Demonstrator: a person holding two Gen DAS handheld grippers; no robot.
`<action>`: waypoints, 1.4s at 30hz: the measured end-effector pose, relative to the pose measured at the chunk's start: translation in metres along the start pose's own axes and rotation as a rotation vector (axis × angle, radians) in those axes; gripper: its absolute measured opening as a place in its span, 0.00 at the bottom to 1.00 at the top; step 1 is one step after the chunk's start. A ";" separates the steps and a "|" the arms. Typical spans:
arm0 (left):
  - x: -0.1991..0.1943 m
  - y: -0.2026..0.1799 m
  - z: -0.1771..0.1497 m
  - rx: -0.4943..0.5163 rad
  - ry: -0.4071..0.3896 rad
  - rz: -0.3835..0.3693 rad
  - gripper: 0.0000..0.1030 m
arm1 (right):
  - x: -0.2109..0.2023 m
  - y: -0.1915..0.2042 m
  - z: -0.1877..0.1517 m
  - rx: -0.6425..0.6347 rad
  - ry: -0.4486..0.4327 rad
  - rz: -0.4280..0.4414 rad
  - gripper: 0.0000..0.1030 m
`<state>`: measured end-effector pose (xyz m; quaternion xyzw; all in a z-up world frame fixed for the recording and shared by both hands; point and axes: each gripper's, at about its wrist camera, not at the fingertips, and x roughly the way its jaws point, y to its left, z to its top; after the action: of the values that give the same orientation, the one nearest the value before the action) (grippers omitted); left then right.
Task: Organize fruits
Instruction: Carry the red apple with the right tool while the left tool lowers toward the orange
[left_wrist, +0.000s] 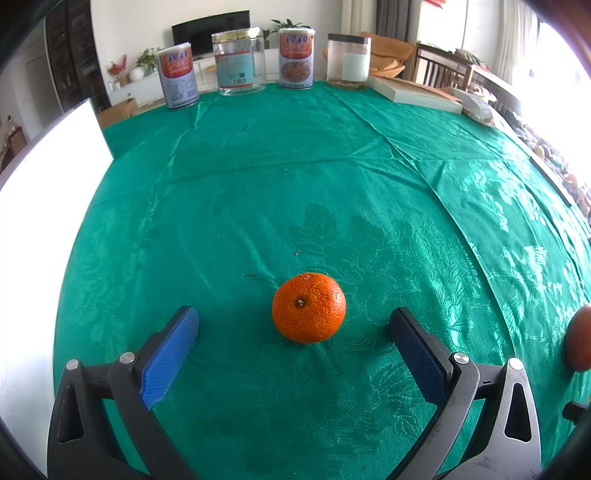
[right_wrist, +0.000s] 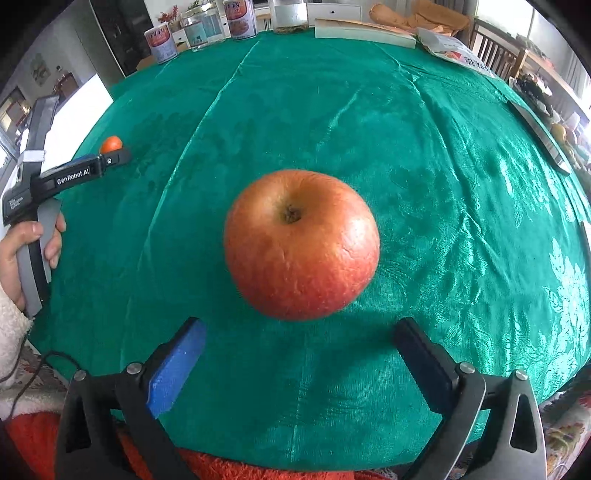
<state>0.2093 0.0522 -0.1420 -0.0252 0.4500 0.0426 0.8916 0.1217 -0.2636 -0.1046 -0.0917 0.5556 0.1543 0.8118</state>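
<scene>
Now my left tongs gape wide, empty, with the orange sitting on the green tablecloth just ahead between the fingertips. My right tongs are spread too, holding nothing; the apple rests just beyond their 2 tips.

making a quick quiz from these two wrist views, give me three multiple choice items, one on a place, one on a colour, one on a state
1. What lies just ahead of the left gripper?
A. orange
B. apple
C. jar

2. What colour is the tablecloth?
A. white
B. green
C. red

3. How does the right gripper stand?
A. shut on the apple
B. shut on nothing
C. open

Answers:
1 A, the orange sits on the cloth between the spread fingers' line.
2 B, green patterned fabric covers the table.
3 C, both fingers stand wide apart, short of the apple.
</scene>
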 end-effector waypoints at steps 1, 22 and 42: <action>0.000 0.000 0.000 0.000 0.000 0.000 0.99 | 0.001 0.003 0.000 -0.014 0.009 -0.017 1.00; -0.030 0.023 -0.029 0.005 0.039 -0.174 0.99 | -0.003 -0.013 -0.007 0.046 -0.026 -0.043 1.00; -0.029 0.002 -0.015 0.063 0.240 -0.141 0.98 | -0.004 -0.020 -0.003 0.081 -0.009 -0.056 1.00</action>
<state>0.1801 0.0514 -0.1280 -0.0339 0.5516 -0.0374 0.8326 0.1246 -0.2839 -0.1029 -0.0739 0.5549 0.1093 0.8214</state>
